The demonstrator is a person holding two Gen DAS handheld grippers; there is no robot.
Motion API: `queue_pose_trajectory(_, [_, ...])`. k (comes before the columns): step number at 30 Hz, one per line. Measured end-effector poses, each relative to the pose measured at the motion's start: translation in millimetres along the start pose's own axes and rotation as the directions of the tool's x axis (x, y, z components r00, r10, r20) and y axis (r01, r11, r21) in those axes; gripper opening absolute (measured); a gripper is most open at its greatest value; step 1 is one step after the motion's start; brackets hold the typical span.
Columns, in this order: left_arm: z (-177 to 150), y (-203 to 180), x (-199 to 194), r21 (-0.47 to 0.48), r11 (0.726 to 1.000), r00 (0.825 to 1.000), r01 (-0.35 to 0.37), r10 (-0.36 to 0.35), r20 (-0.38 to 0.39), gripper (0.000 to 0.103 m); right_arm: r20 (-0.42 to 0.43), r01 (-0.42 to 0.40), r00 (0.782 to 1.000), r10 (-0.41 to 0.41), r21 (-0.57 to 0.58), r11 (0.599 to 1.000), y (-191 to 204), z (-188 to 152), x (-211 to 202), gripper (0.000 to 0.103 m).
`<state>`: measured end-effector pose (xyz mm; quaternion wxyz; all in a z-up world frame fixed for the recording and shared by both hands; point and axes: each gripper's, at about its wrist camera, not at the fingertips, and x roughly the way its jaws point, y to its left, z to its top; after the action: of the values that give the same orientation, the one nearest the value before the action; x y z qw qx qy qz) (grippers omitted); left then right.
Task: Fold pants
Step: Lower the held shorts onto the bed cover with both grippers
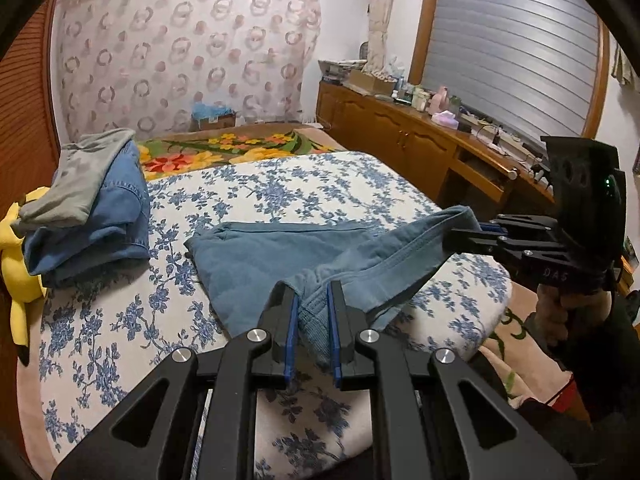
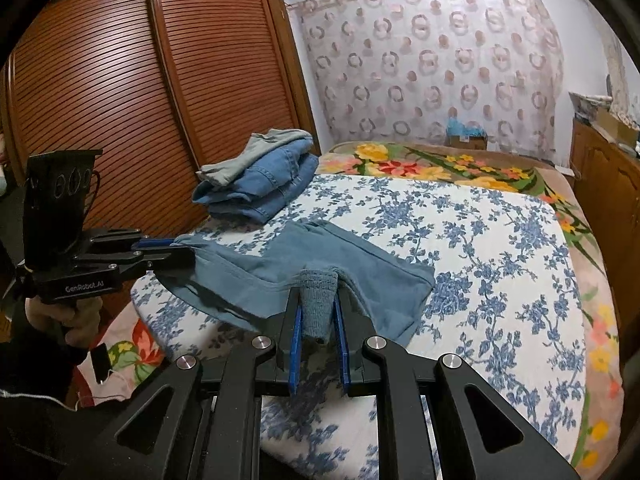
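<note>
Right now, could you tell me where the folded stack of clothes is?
The stack sits on the bed's far left side, beside a yellow plush, left of the pants.

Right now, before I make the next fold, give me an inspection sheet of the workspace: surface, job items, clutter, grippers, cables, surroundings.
Surface: bed with a blue-floral quilt over a flowered blanket.
Job's things: blue pants partly lifted off the quilt, far end lying flat.
Clutter: stack of folded clothes at the left side; yellow plush toy beside it.
Grippers: left gripper shut on the pants' ribbed edge; right gripper shut on another ribbed edge.
Cables: thin wires on the dresser top, away from the bed.
Surroundings: louvred wardrobe doors, patterned curtain, wooden dresser, window shutter.
</note>
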<state>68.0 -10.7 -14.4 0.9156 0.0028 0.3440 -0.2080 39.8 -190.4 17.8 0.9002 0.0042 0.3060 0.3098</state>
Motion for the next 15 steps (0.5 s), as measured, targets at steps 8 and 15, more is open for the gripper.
queue_pose_trajectory(8, [11.8,19.8,33.4,-0.025,1.000,0.999,-0.012,0.011,-0.033,0.015,-0.021,0.001,1.000,-0.001,0.040,0.999,-22.5,8.8,41.3,0.015])
queue_pose_trajectory(15, [19.8,32.9,57.8,-0.038,0.999,0.998,-0.015,0.013,-0.065,0.015,-0.051,-0.001,0.999,0.005,0.066,0.998,-37.3,16.5,75.1,0.015])
